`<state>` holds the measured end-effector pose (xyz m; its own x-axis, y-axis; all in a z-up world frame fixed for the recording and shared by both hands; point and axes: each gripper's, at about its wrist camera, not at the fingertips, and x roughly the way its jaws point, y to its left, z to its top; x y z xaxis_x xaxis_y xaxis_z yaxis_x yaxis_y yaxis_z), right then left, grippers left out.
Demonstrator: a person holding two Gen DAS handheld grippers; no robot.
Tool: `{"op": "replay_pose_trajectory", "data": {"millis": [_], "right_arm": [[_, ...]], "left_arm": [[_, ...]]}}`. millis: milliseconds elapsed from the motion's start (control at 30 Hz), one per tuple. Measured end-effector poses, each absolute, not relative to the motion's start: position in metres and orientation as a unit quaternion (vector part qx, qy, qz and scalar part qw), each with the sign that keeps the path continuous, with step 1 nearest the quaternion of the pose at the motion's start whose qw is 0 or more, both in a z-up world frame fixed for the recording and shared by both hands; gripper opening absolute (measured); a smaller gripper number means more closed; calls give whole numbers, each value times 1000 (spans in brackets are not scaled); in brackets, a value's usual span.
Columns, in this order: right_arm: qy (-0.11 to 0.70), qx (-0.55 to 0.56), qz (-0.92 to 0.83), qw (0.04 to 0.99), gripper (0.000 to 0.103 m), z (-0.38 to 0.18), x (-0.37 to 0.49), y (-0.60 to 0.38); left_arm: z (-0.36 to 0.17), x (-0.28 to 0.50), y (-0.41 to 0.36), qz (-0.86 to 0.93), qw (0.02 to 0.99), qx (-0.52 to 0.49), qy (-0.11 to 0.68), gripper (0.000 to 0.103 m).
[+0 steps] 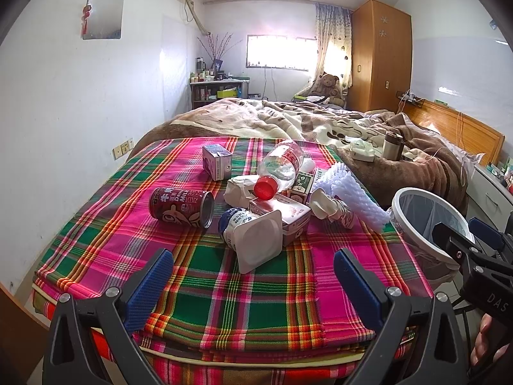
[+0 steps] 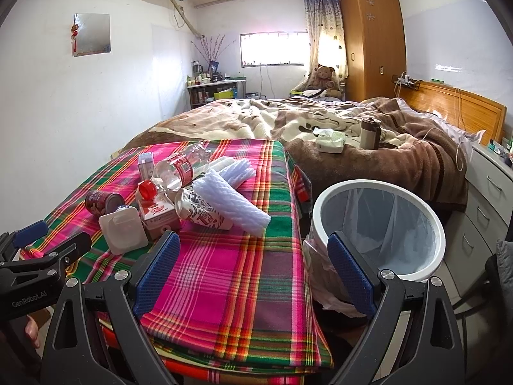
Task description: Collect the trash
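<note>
A bedroom, with a plaid cloth [image 1: 243, 292] spread over the foot of the bed and a heap of trash on it.

My left claw [image 1: 253, 276] hangs spread wide over the near edge of the cloth, nothing between its blue pads; my right claw [image 2: 253, 269] is just as wide and empty, one finger over the cloth, the other in front of the white bin [image 2: 323, 205] that stands beside the bed, lined with a thin bag. The heap lies ahead of me: a red milk can [image 1: 181, 207] on its side, a white yogurt cup [image 1: 256, 240] tipped over nearest my left claw, a clear bottle [image 1: 280, 166] with a red cap resting on cartons, a crushed paper cup [image 2: 205, 211] and white foam netting [image 2: 234, 199] toward the bin side.
</note>
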<state>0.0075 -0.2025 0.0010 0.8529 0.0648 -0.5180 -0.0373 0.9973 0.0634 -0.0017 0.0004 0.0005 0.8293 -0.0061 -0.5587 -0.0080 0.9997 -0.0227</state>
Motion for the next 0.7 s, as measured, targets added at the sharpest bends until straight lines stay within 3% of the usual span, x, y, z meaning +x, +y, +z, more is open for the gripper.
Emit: {"op": "replay_pose_trajectory", "data": {"millis": [700], "right_arm": [[268, 24, 26, 963, 95, 1, 6, -203]], "left_arm": [[5, -2, 3, 1, 956, -14, 292, 102]]}}
